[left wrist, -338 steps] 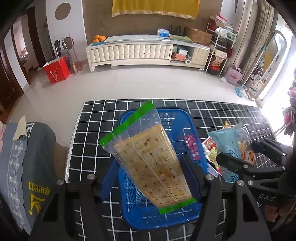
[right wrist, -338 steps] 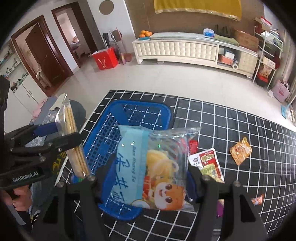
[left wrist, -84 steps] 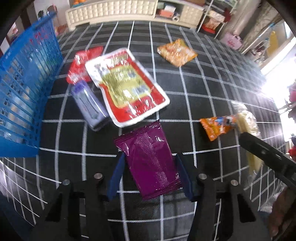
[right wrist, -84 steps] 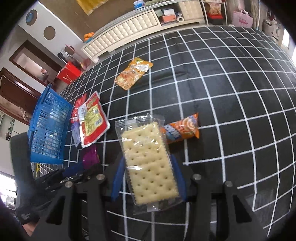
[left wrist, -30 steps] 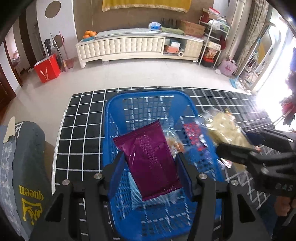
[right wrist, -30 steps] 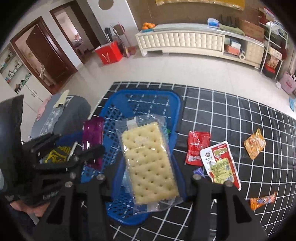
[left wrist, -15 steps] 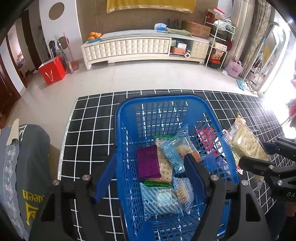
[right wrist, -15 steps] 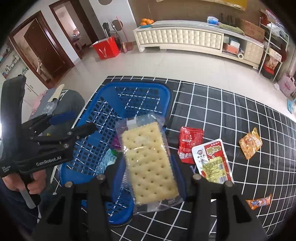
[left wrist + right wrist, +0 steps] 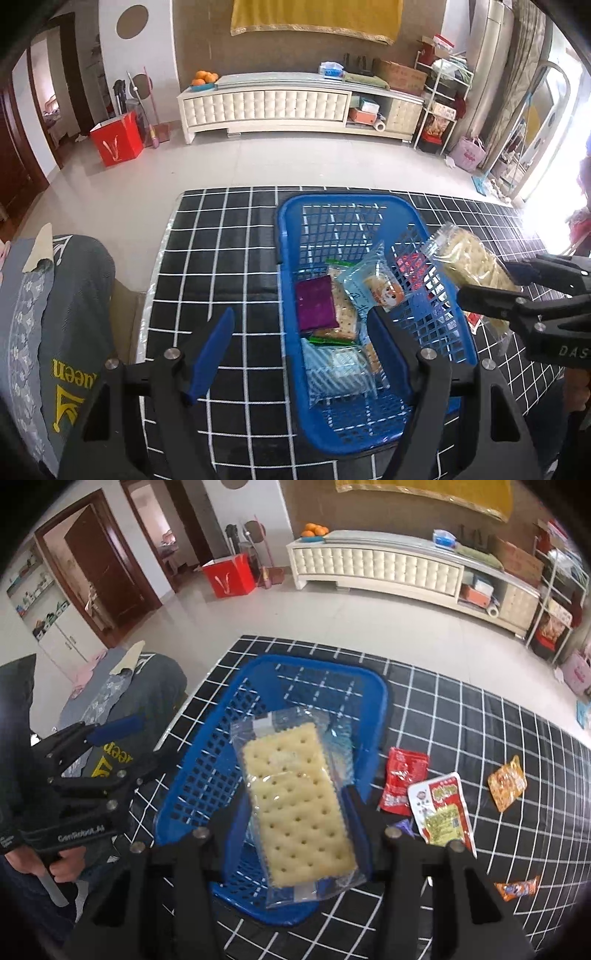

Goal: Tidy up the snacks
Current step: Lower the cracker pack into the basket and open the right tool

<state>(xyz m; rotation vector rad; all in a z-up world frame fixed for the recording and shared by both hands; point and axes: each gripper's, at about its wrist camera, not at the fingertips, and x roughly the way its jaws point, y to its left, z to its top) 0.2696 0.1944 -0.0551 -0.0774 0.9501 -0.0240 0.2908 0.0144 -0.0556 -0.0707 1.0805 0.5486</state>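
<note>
1. Left black two-finger gripper with blue pads [image 9: 301, 354]: spread wide, holding nothing, hanging over the near-left rim of the blue plastic mesh basket [image 9: 288, 229].
2. Right black two-finger gripper [image 9: 295, 812]: clamped on a clear-wrapped pack of pale square crackers [image 9: 295, 805], pads pressing both long edges.
3. Cracker pack: flat, dotted face up, wrapper crinkled past both ends, held in the air above the basket's near-right side; seen edge-on and tilted in the left wrist view [image 9: 472, 266].
4. Inside the basket: shiny purple foil packet [image 9: 316, 304] lying flat, just beside a light-blue bag with a cartoon face [image 9: 373, 288], a striped pale-blue packet [image 9: 336, 365] nearer the front.
5. On the black mat with white grid lines [image 9: 480, 716], right of the basket: small red pouch [image 9: 404, 779], red-and-white flat packet [image 9: 443, 808] touching it, orange pouch [image 9: 506, 786] further right, small orange wrapped bar [image 9: 517, 888] well apart near the front.
6. Bare hand [image 9: 62, 864] gripping the left tool's handle, at the edge of the right wrist view.
</note>
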